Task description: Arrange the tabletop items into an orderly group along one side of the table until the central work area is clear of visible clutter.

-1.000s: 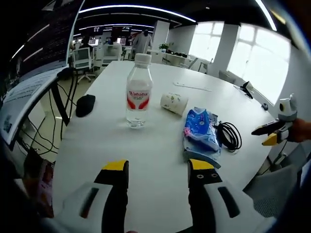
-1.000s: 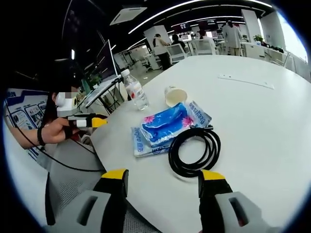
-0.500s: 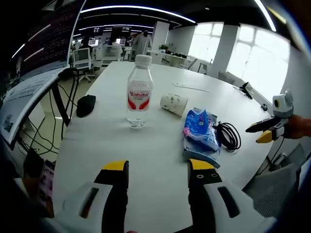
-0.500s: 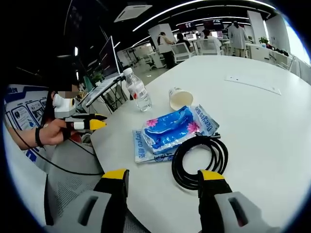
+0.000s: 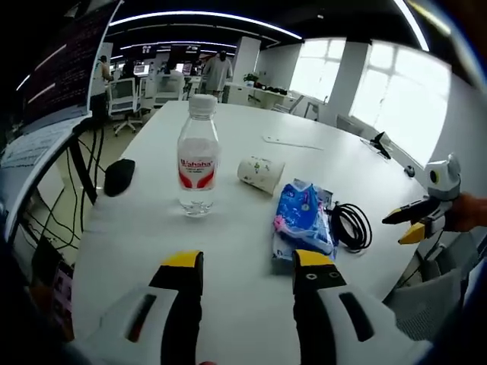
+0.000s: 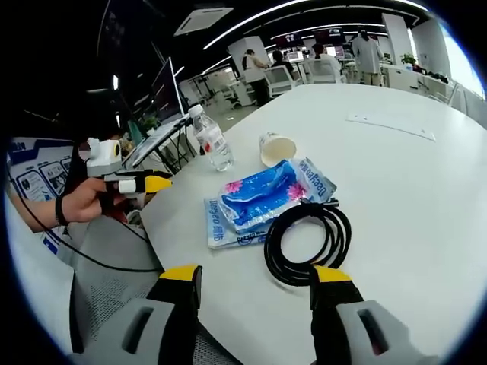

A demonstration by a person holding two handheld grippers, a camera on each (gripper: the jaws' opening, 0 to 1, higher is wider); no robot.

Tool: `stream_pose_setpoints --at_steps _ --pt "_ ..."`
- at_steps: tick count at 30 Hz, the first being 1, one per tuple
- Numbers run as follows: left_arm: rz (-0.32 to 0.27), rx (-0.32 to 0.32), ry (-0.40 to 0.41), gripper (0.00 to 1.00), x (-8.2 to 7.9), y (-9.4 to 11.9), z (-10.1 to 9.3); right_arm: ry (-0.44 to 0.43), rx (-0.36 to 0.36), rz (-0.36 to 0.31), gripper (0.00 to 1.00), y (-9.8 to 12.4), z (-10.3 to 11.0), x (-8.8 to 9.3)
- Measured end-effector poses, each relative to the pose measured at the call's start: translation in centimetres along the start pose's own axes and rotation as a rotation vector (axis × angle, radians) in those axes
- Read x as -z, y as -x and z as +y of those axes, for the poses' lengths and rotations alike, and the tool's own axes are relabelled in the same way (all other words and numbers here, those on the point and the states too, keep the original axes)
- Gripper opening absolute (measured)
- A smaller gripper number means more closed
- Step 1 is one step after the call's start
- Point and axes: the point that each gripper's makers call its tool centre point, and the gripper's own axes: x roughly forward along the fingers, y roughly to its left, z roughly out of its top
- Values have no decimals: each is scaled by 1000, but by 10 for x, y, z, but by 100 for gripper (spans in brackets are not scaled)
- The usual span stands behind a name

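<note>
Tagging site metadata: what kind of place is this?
Most likely an open-plan office: a large white table, rolling office chairs at desks behind, ceiling strip lights and big windows.

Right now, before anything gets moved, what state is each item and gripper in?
Water bottle: upright, cap on, on the table.
Paper cup: tipped on its side.
Blue wipes pack: lying flat, beside the cable.
Black cable: coiled, flat on the table.
Black mouse: resting near the table edge.
Left gripper: open, holding nothing.
Right gripper: open, holding nothing, just short of the cable.
</note>
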Motion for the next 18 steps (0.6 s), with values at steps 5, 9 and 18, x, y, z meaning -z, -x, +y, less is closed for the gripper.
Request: stream_pose_setpoints --at_steps 5,9,18 --pt "-5 11 -3 45 -10 -14 -9 -11 4 -8 58 2 -2 2" --pt "-4 19 2 45 -13 -24 -12 -17 7 -10 58 4 -2 5" --pt "-1 34 -5 44 -24 -41 -25 -41 19 -12 58 10 -9 14"
